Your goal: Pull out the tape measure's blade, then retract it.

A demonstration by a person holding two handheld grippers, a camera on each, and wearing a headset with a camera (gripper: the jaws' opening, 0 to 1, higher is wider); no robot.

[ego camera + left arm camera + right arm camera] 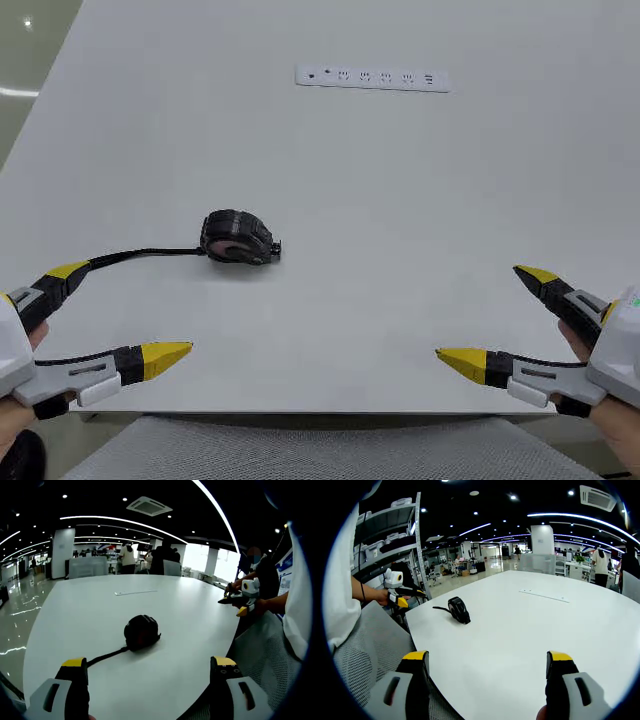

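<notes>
Left gripper [125, 308], right gripper [480, 310]: fingers wide apart, empty.
Tape measure [238, 238] lies left-right on bench [420, 200], strap trailing left; gripper views add people [129, 556] beyond.

The left claw [128, 308] and right claw [480, 310] each have 2 black jaws tipped yellow, on pale grey bodies. The person wears a white top [340, 575].

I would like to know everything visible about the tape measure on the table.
The tape measure has a black case, plastic or rubber by its look, lying on its side on the white table, a round reddish face up. Its blade looks retracted. A black strap trails from it along the tabletop, leftward in the head view.
</notes>
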